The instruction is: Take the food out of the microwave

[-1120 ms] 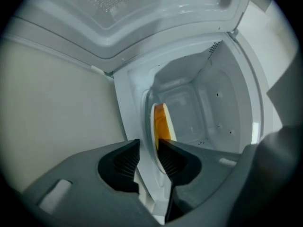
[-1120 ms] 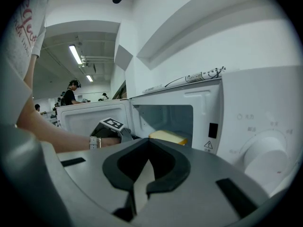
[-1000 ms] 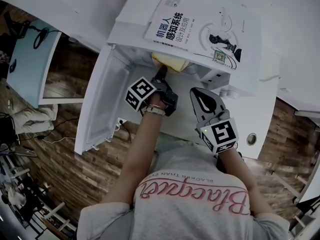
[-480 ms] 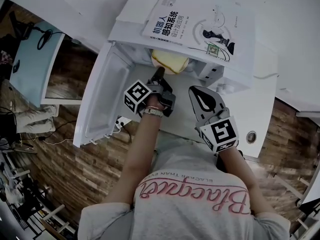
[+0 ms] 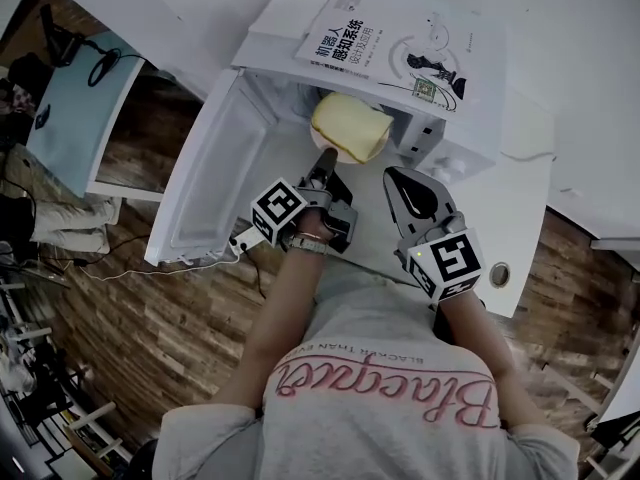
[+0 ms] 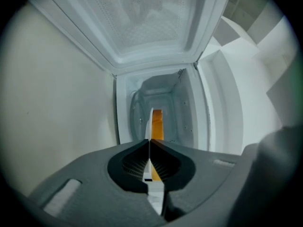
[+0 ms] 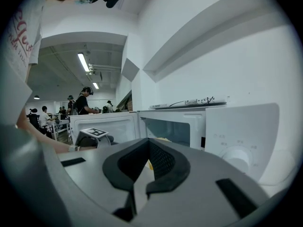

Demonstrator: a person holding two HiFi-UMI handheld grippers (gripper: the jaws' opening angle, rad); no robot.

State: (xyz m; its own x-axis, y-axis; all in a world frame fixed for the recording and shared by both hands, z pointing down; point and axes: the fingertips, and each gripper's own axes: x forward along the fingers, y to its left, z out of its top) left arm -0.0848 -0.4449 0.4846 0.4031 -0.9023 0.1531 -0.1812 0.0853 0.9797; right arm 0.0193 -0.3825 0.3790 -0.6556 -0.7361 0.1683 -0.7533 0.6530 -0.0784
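Observation:
The white microwave [image 5: 455, 143] stands with its door [image 5: 205, 193] swung open to the left. A flat yellow piece of food [image 5: 350, 128] sits at the mouth of the oven, mostly out from under the top. My left gripper [image 5: 325, 160] is shut on its near edge. In the left gripper view a thin white plate edge [image 6: 148, 126] and the orange-yellow food [image 6: 157, 124] run between the closed jaws of that gripper [image 6: 149, 151]. My right gripper [image 5: 410, 203] hangs in front of the control panel, shut and holding nothing. Its view looks across at the microwave [image 7: 236, 136].
A book [image 5: 400, 48] lies on top of the microwave. The open door [image 7: 109, 124] blocks the left side. A white counter [image 5: 520, 248] carries the oven. Wooden floor [image 5: 150, 348] lies below. People stand at desks far back [image 7: 85, 103].
The left gripper has pulled back out of the oven and risen a little, bringing the yellow food from deep under the top to the opening. The right gripper has lifted slightly.

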